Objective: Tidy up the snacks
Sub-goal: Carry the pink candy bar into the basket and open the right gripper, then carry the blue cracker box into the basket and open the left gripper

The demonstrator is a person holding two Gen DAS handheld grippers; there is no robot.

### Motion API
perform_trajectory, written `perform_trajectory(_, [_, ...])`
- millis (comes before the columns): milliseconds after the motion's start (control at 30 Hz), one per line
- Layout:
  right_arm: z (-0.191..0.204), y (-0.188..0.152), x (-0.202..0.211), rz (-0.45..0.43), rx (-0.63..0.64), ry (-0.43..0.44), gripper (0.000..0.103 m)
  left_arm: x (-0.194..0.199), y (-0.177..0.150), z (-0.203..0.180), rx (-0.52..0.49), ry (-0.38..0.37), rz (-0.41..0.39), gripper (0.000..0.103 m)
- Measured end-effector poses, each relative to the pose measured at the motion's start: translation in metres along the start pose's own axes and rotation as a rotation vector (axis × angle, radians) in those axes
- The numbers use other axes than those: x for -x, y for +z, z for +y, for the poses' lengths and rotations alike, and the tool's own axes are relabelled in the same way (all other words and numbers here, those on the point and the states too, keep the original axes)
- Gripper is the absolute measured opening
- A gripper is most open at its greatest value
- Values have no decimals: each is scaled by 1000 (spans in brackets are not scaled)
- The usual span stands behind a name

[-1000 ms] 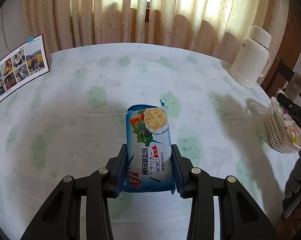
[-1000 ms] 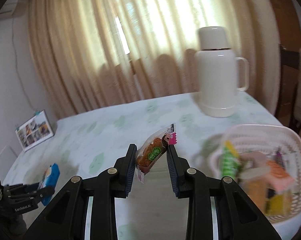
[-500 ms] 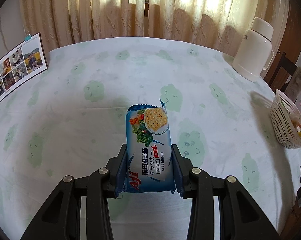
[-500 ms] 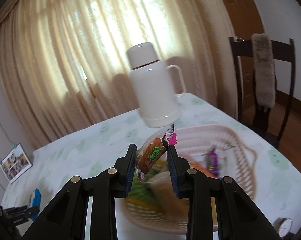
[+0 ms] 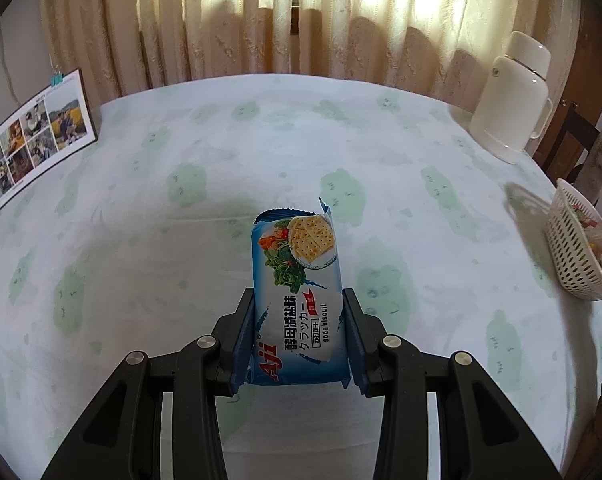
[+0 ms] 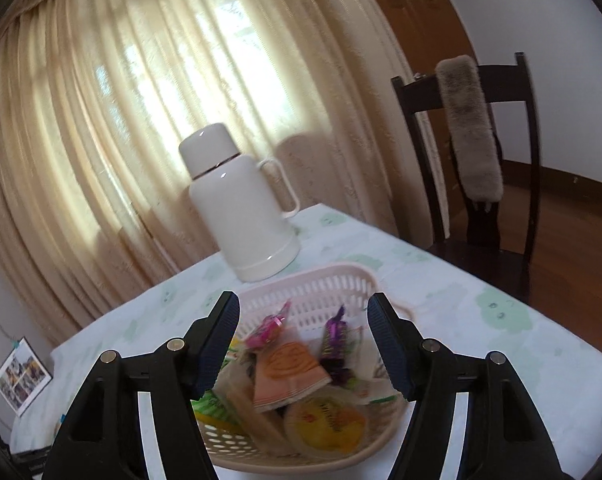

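My left gripper (image 5: 299, 334) is shut on a blue soda biscuit pack (image 5: 297, 292), held above the table with its far end pointing away. My right gripper (image 6: 303, 344) hangs over the pale plastic basket (image 6: 325, 280); its jaws are opening and nothing is between them. Several wrapped snacks fill the basket: a pink-tailed cake packet (image 6: 267, 330), an orange packet (image 6: 287, 372), a purple candy (image 6: 335, 336) and a yellow jelly cup (image 6: 325, 426). In the left wrist view the basket (image 5: 573, 256) stands at the table's right edge.
A white thermos jug (image 6: 241, 204) stands behind the basket, also seen as the jug (image 5: 511, 96) at the table's far right. A photo board (image 5: 33, 136) leans at the far left. A dark chair (image 6: 473, 168) with a furry cover stands beyond the table's right side. Curtains hang behind.
My right gripper swung right over the basket, spread its jaws and let the small cake packet drop among the snacks. The left gripper kept still with the biscuit pack.
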State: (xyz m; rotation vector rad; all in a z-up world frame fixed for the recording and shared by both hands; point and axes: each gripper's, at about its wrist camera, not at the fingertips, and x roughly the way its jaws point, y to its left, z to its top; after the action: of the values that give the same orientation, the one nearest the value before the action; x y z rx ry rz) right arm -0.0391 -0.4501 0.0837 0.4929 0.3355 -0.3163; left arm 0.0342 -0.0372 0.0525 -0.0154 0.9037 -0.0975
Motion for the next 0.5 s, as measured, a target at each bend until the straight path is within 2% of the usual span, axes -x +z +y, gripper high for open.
perform_trajectory(267, [-16, 5, 14, -65, -2, -61, 67, 17, 15, -45, -89, -72, -21, 37])
perform_trajectory(400, [-24, 7, 17, -72, -24, -88, 68, 23, 32, -81, -139, -150, -26, 37])
perform_trajectory(500, [-26, 6, 17, -66, -44, -76, 68, 27, 42, -108, -161, -201, -35, 37])
